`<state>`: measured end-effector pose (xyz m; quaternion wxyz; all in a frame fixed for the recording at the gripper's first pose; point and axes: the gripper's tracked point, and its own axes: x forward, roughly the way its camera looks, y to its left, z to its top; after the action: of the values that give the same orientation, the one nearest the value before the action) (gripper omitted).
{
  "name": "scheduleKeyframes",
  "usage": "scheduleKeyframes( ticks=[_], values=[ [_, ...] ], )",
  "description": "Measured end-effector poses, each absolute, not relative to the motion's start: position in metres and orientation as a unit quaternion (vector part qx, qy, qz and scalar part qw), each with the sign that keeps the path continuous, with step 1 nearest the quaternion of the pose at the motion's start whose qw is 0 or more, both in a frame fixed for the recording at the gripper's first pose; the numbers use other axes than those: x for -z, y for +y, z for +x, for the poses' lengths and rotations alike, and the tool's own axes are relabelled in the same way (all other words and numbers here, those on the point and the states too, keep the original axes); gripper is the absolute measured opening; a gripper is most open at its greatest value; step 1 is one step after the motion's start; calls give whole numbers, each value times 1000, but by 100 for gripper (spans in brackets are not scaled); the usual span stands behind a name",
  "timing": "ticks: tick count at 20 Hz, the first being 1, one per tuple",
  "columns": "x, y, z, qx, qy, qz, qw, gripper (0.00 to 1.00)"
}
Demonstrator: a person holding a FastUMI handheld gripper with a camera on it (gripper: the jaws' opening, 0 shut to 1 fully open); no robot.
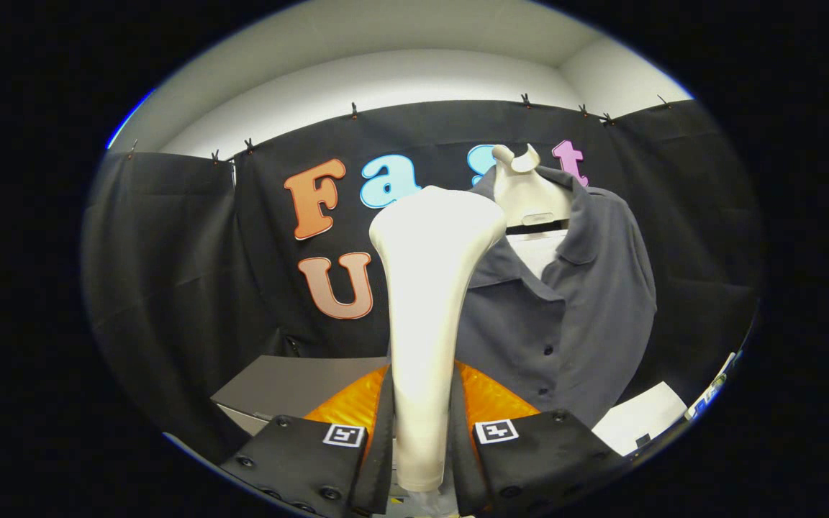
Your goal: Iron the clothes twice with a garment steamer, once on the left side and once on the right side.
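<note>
Gripper view, looking forward along the two fingers. The black cloth wall (170, 273) of the booth spans the background, clipped along its top edge beneath a pale ceiling (400, 65). Against it, to the right of centre, hangs the dark grey shirt (573, 316), a collared, buttoned garment with its placket and a row of dark buttons facing the camera; its collar lies open around a cream hanger form (526, 191) whose neck rises above the shoulders, and a pale inner layer shows in the open neckline. In the foreground the cream garment steamer (425, 302) stands upright, its narrow handle rising from between the fingers and widening into a broad head that overlaps the shirt's left edge as seen here; whether the head touches the fabric cannot be told. The gripper (420, 446) is closed narrowly on the steamer's handle, one finger pressing each side, each finger carrying a small square marker on its top face. Behind the fingers lies a grey worktop (285, 385), and just beyond the finger bases an orange surface (490, 399) shows on either side of the handle. A white sheet-like object (637, 421) lies low beside the shirt's hem, to the right of the fingers.
</note>
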<state>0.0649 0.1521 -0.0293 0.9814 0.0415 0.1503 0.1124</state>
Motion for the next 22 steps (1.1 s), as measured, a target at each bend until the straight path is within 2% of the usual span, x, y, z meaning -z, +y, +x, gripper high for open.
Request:
scheduleKeyframes(
  ticks=[8, 22],
  values=[
    [53, 113, 83, -86, 161, 53, 982, 42],
    [134, 88, 109, -62, 232, 69, 968, 42]
  ],
)
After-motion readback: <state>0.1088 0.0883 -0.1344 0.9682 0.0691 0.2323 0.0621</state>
